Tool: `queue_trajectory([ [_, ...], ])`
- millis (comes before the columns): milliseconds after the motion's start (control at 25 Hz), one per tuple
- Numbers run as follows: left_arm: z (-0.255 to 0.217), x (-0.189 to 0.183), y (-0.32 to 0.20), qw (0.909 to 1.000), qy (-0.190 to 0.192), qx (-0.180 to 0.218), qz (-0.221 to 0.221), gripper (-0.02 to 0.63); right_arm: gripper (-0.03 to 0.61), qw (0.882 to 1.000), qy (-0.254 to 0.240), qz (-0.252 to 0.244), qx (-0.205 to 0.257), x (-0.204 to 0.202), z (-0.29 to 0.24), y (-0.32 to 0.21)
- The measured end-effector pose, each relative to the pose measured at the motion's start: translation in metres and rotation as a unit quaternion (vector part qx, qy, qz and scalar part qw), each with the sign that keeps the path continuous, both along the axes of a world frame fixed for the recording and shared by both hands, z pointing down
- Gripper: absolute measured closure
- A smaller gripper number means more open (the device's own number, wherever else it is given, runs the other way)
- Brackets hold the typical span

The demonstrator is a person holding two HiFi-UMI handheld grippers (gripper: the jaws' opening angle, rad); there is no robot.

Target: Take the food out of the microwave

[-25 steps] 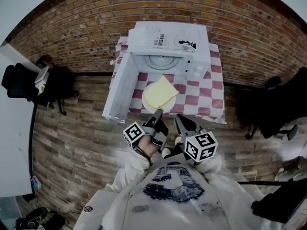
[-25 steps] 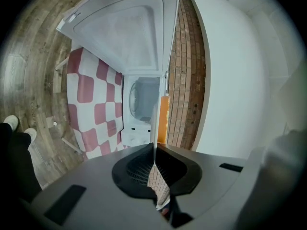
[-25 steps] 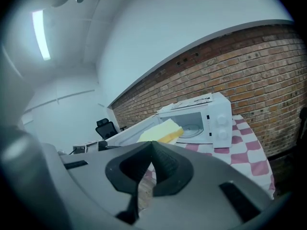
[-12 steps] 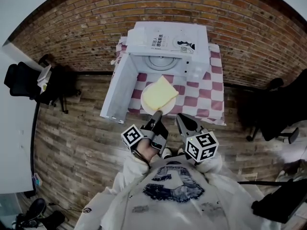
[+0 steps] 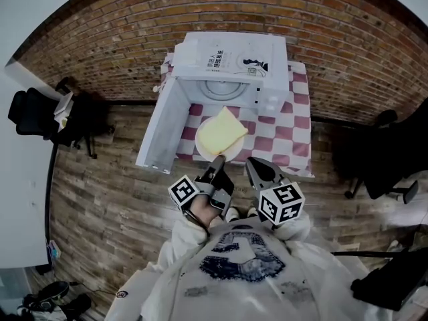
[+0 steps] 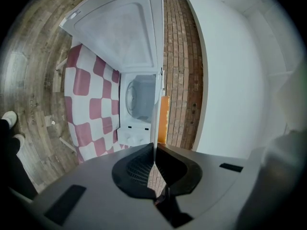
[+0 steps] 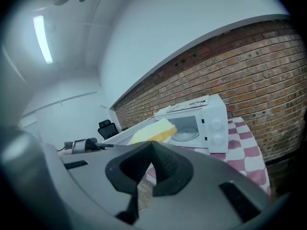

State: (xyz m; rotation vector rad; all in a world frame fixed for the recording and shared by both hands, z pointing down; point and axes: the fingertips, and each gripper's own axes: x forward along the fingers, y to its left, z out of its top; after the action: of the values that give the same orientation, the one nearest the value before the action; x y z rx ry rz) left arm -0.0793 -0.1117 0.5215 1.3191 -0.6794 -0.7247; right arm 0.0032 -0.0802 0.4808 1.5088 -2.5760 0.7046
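From where I stand I'd judge the main job done. The food (image 5: 221,131) is out of the microwave (image 5: 231,62), whose door (image 5: 160,129) hangs wide open at 9 o'clock and whose cavity shows only the bare turntable (image 5: 221,85). The food rides on a white plate (image 5: 200,147) at 6 o'clock of the oven's mouth, over the near half of the checked tabletop (image 5: 281,139). The left gripper (image 5: 218,160) has its jaws closed on the plate's rim at the plate's 6 o'clock, and its own view shows that rim edge-on, pinched between the pads. The right gripper (image 5: 254,167) sits at about 5 o'clock of the plate, jaws together on nothing. I can't quite tell from here whether the plate rests on the cloth or is held just above it. If it is in the air, what's left is to set it down, let go, and perhaps shut the door. The food is a flat, pale yellow slab, roughly square, with a darker orange edge. One corner juts past the rim toward 1 o'clock.
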Motion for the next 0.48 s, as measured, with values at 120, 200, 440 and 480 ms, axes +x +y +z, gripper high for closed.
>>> queue_trajectory([
  [120, -0.001, 0.003, -0.002, 1.0, 0.001, 0.002, -0.003, 0.595, 0.565, 1.0, 0.0, -0.003, 0.0, 0.003, 0.0, -0.002],
  [200, -0.002, 0.005, -0.004, 1.0, 0.001, 0.001, -0.005, 0.595, 0.565, 1.0, -0.001, -0.005, 0.0, 0.006, 0.0, -0.004],
  [440, 0.0, 0.012, -0.01, 0.9999, -0.005, 0.002, -0.009, 0.595, 0.565, 1.0, -0.004, -0.011, 0.0, 0.013, 0.001, -0.012],
  [480, 0.0, 0.013, -0.011, 0.9999, -0.006, 0.003, -0.009, 0.595, 0.565, 1.0, -0.004, -0.012, 0.0, 0.014, 0.002, -0.013],
])
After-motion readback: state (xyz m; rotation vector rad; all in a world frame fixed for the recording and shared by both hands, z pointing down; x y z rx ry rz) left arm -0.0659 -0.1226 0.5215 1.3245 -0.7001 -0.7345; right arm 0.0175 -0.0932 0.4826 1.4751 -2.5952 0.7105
